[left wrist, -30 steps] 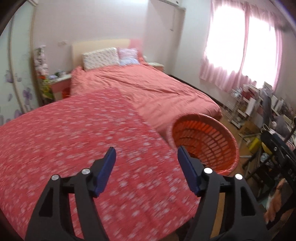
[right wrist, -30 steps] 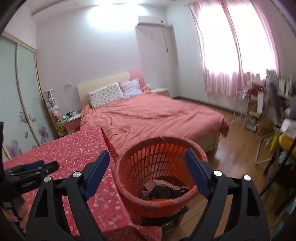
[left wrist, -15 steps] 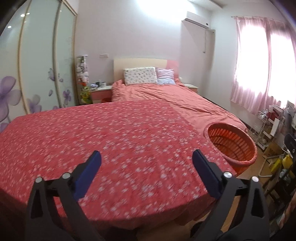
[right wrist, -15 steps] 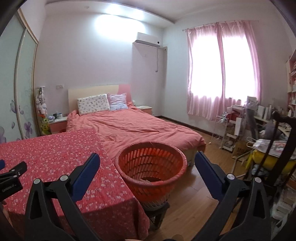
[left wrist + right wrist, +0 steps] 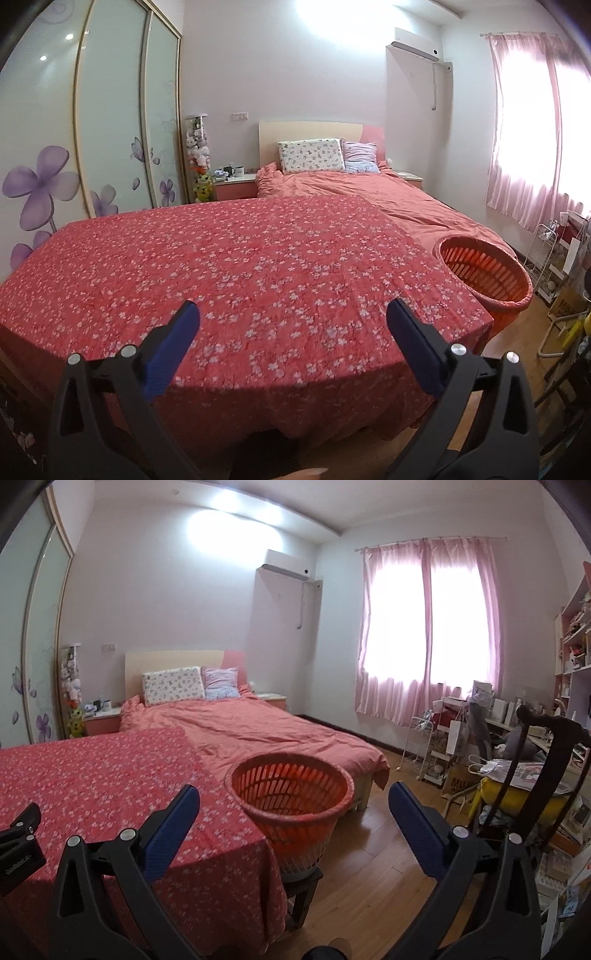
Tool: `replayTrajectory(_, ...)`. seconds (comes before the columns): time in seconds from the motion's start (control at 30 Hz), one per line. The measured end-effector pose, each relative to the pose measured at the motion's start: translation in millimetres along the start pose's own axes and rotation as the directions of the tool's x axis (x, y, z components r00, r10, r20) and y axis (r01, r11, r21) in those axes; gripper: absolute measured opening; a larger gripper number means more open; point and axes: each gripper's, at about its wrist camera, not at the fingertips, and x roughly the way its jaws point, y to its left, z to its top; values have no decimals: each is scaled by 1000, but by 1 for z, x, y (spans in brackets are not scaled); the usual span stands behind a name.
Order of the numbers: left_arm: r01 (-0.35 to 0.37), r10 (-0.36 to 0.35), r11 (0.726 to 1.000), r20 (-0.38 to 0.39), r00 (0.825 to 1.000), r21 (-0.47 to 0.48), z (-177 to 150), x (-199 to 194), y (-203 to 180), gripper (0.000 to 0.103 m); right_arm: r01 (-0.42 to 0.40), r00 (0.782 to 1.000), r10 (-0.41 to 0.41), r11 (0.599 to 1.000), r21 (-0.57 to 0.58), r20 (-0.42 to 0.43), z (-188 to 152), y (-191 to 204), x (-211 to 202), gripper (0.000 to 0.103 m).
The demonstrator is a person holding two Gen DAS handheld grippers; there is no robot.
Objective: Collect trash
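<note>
An orange slatted plastic basket (image 5: 291, 808) stands on a low dark stool at the right end of a table covered with a red flowered cloth (image 5: 240, 280). The basket also shows in the left wrist view (image 5: 487, 273) at the right. Its contents are hidden from this height. My left gripper (image 5: 291, 325) is open and empty, held back from the table's near edge. My right gripper (image 5: 293, 805) is open and empty, back from the basket and level with it. Part of the left gripper (image 5: 18, 834) shows at the left edge. No loose trash shows on the cloth.
A bed with a salmon cover (image 5: 258, 731) lies beyond the table. A cluttered desk, a dark chair (image 5: 535, 760) and a white wire rack (image 5: 421, 746) stand at the right. Wood floor (image 5: 376, 871) lies right of the basket. A wardrobe with purple flowers (image 5: 44, 184) is at the left.
Both grippers have pulled back and up from the table and basket. The basket's trash, seen a second ago from above, is now out of sight. Both stay open.
</note>
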Motion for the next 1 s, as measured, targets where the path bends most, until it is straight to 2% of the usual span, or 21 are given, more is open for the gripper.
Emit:
replayTrajectory(0.5, 4, -6, 999, -66, 998, -38, -16, 4, 5, 99, 10, 990, -9, 1000, 4, -143, -21, 10, 7, 101)
replayTrajectory(1.0, 20, -24, 999, -88, 996, -44, -18, 7, -1, 99, 9, 986, -10, 1000, -5, -165, -24, 7, 10, 101)
